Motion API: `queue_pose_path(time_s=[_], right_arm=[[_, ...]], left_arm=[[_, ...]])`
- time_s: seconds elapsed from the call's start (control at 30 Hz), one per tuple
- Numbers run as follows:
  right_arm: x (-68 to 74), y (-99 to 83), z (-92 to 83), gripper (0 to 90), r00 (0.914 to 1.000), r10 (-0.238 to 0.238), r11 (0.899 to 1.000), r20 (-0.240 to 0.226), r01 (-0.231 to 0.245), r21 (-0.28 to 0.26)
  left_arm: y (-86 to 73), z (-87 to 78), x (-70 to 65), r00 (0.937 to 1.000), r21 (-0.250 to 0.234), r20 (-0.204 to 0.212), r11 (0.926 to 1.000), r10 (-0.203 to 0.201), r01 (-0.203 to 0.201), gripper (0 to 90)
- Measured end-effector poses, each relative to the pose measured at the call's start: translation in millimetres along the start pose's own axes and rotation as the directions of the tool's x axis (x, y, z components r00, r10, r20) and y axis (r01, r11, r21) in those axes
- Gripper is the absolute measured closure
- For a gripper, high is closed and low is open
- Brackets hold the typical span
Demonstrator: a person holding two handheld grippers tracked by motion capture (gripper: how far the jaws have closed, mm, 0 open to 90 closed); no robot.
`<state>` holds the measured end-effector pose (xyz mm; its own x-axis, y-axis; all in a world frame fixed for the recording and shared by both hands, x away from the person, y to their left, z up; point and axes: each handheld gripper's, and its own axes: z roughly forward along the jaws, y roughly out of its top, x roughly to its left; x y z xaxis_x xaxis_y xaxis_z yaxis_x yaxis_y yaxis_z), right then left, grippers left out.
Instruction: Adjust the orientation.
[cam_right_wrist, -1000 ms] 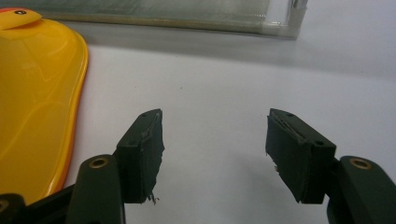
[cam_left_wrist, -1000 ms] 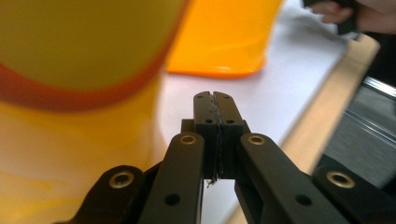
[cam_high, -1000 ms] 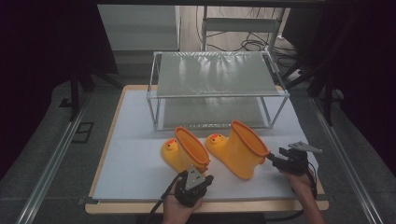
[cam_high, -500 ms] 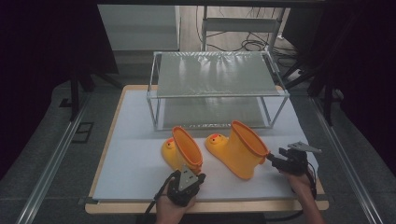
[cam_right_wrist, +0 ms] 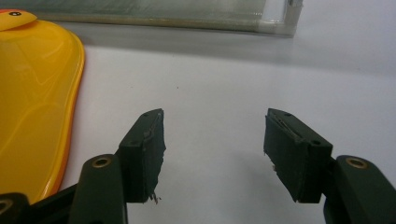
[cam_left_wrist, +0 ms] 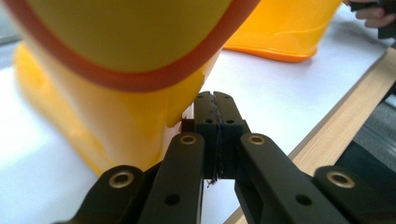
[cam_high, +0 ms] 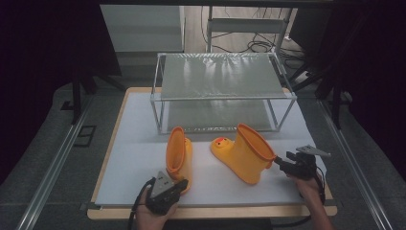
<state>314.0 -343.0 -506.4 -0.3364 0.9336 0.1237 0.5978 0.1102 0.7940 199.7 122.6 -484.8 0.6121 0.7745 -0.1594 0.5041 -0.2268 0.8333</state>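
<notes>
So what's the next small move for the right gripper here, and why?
Probably ease the right gripper left toward the near boot's rim and close on it: its jaws stand open over bare table, with the boot just beside them.

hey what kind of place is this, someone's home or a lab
Probably a lab or recording setup, not a home: a white-covered table with a metal-framed shelf, two yellow duck boots as props, loose cables on the floor behind.

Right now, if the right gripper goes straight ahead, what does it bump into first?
Probably the rack's metal frame. The open right gripper points across bare white mat; the yellow boot sits just off to its side.
</notes>
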Motion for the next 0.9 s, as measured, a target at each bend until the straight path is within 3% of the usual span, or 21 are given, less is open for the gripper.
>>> queue_pose_path(time_s=[0.2,0.27,0.43,0.47,0.5,0.53,0.63,0.73,0.77,0.8,0.83,0.87,0.9], right_arm=[[0.4,2.3,0.8,38.8,1.0000,0.004,1.000,-0.002,-0.004,-0.002],[0.5,2.4,2.0,38.8,1.0000,-0.001,1.000,-0.003,0.001,0.000],[0.7,2.0,2.1,39.1,1.0000,0.001,1.000,-0.005,-0.001,0.004],[0.9,2.3,1.8,39.4,1.0000,0.002,1.000,-0.007,-0.002,0.003],[0.9,2.3,1.8,39.4,1.0000,0.002,1.000,-0.007,-0.002,0.003],[0.9,2.3,2.0,39.5,1.0000,0.001,1.000,-0.008,-0.001,0.003],[1.6,2.1,2.8,39.7,0.9999,-0.005,1.000,-0.013,0.005,0.008],[1.3,2.1,2.1,41.0,0.9996,-0.010,1.000,-0.025,0.011,0.007],[0.3,2.2,2.7,41.6,0.9996,-0.007,1.000,-0.028,0.007,0.006],[0.3,2.2,2.7,41.6,0.9996,-0.007,1.000,-0.028,0.007,0.006],[-0.2,2.1,3.5,42.7,0.9994,-0.008,1.000,-0.034,0.009,0.009],[-0.2,2.1,3.5,42.7,0.9994,-0.008,1.000,-0.034,0.009,0.009],[0.0,2.0,3.1,44.6,0.9988,-0.012,1.000,-0.047,0.013,0.012]], left_arm=[[-7.4,-18.0,22.4,0.9979,-0.011,-0.034,0.9984,-0.055,0.055,88.6],[-9.1,-22.5,30.4,0.9948,-0.019,-0.045,0.9957,-0.092,0.091,87.8],[-13.2,-28.1,42.7,0.9888,-0.036,-0.039,0.9891,-0.144,0.143,85.4],[-14.5,-28.7,43.2,0.9893,-0.031,-0.005,0.9889,-0.146,0.146,79.1],[-14.5,-28.7,43.2,0.9893,-0.031,-0.005,0.9889,-0.146,0.146,74.7],[-16.1,-30.6,43.1,0.9899,-0.032,0.018,0.9895,-0.140,0.141,74.7],[-21.7,-41.3,48.8,0.9892,-0.027,0.020,0.9890,-0.145,0.146,61.3],[-30.0,-64.8,71.9,0.9790,-0.036,-0.008,0.9785,-0.203,0.203,59.3],[-32.2,-71.6,83.3,0.9728,-0.032,-0.033,0.9731,-0.229,0.228,57.2],[-32.2,-71.6,83.3,0.9728,-0.032,-0.033,0.9731,-0.229,0.228,57.1],[-32.9,-74.3,96.6,0.9674,-0.032,-0.066,0.9695,-0.245,0.243,57.0],[-32.9,-74.3,96.6,0.9674,-0.032,-0.066,0.9695,-0.245,0.243,56.6],[-32.0,-73.0,103.0,0.9635,-0.032,-0.069,0.9659,-0.258,0.257,56.4]])
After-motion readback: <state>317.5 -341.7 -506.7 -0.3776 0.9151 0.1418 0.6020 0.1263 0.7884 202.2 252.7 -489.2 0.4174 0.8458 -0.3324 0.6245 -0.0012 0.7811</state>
